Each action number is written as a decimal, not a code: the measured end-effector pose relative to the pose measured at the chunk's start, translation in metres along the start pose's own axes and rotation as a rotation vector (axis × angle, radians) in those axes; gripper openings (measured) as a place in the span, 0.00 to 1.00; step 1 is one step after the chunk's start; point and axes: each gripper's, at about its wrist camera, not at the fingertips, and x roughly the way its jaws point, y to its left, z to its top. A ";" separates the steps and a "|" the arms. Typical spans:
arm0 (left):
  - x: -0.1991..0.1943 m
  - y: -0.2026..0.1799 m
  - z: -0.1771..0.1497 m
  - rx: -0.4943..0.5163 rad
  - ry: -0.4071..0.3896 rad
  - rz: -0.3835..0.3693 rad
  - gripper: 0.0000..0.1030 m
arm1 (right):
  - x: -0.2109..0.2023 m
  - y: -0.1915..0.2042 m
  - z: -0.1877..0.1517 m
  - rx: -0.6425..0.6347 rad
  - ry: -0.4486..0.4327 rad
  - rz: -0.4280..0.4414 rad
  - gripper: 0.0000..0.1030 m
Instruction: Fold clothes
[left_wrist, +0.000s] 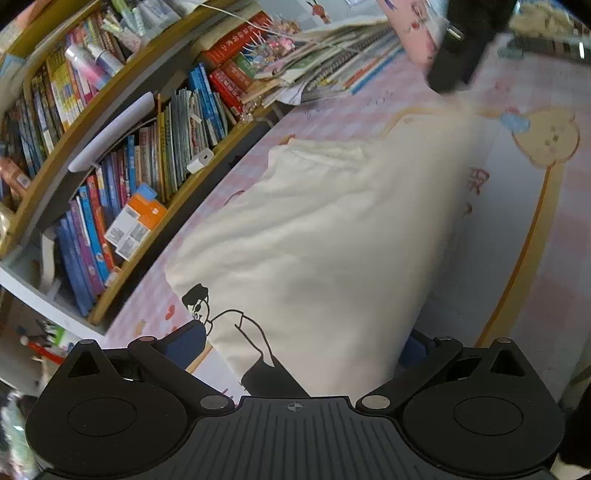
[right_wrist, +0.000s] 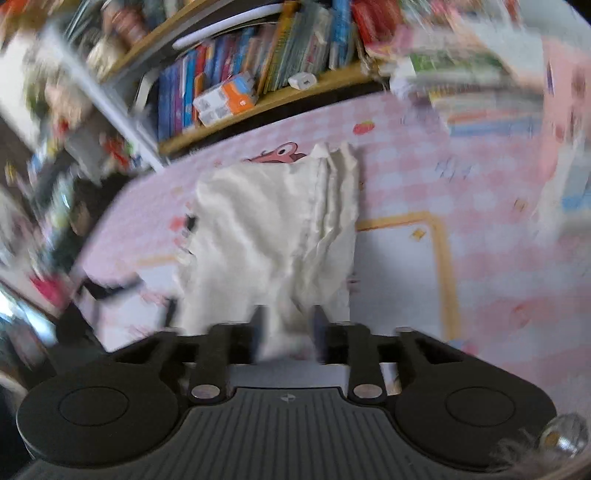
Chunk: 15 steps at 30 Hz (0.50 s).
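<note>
Hand-held gripper (right_wrist: 286, 332) pinches cream garment (right_wrist: 273, 221) beside bookshelf (right_wrist: 258, 107).

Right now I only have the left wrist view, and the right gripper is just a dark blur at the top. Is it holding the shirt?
Observer: It seems so. In the right wrist view the right gripper has its fingers close together, with the cream shirt bunched between them.
Operator: Is the cloth flat on that side?
Observer: No. Its edge toward the picture's right is crumpled into wrinkled pleats.
Operator: Is that picture sharp?
Observer: No, it is motion-blurred, so take the grip as likely, not certain.
</note>
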 end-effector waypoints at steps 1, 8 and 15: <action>-0.001 0.004 0.001 -0.014 -0.001 -0.013 1.00 | -0.001 0.003 -0.004 -0.090 0.000 -0.040 0.64; 0.000 0.036 0.017 -0.147 -0.020 -0.047 1.00 | 0.018 0.041 -0.040 -0.628 -0.004 -0.183 0.80; 0.004 0.046 0.020 -0.211 -0.013 -0.074 1.00 | 0.069 0.086 -0.072 -1.038 -0.063 -0.241 0.61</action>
